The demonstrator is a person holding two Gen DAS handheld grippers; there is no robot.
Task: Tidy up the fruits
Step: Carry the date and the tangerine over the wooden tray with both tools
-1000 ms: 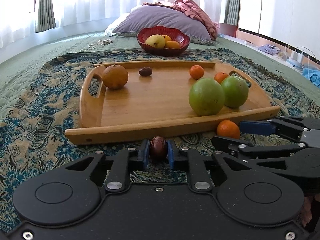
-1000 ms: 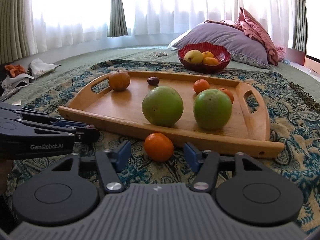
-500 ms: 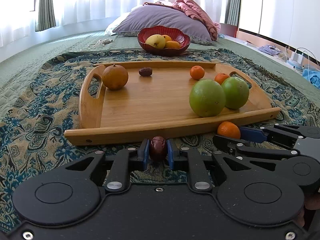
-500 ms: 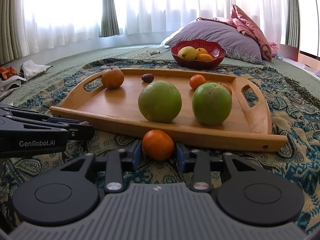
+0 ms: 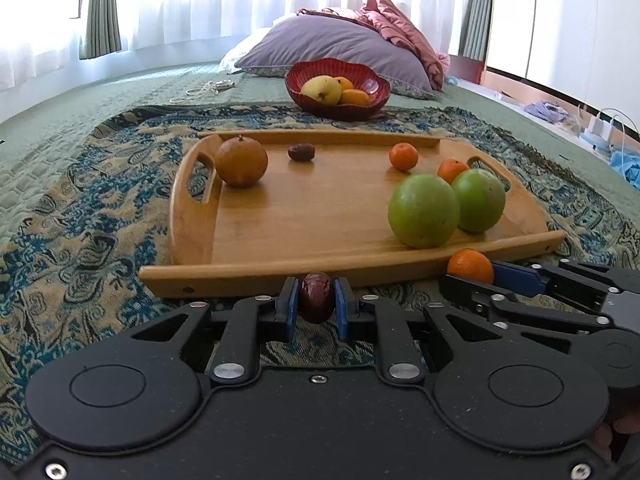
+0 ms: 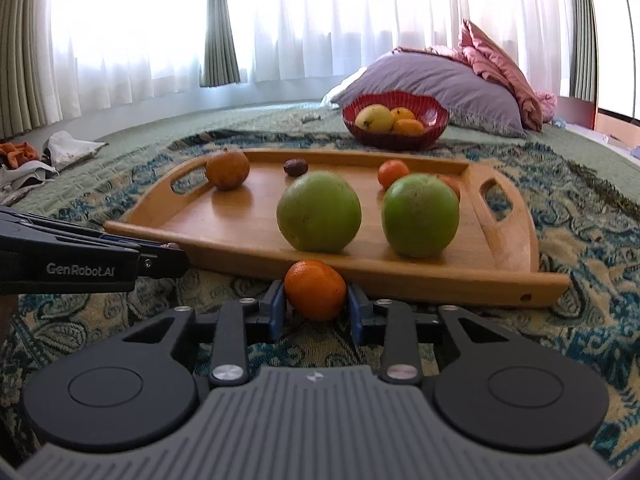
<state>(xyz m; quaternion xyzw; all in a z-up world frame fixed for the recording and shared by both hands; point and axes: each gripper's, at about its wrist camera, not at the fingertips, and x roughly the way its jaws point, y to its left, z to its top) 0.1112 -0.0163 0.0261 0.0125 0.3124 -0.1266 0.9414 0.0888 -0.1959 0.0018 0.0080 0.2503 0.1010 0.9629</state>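
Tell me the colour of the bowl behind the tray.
Red bowl with ribbed sides, clearest in the right wrist view.

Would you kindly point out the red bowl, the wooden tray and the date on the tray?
red bowl [image 5: 374, 90], left wrist view, inner wall.
wooden tray [image 6: 404, 288], right wrist view, near rim.
date [image 5: 301, 152], left wrist view, its middle.

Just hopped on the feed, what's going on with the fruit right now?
A person is working two handheld claws in front of the wooden tray. The left claw is shut on a dark red date. The right claw has just been closing and now pinches a small orange on the patterned blanket. Both fruits sit just outside the tray's near rim. Two green fruits and several smaller ones are on the tray.
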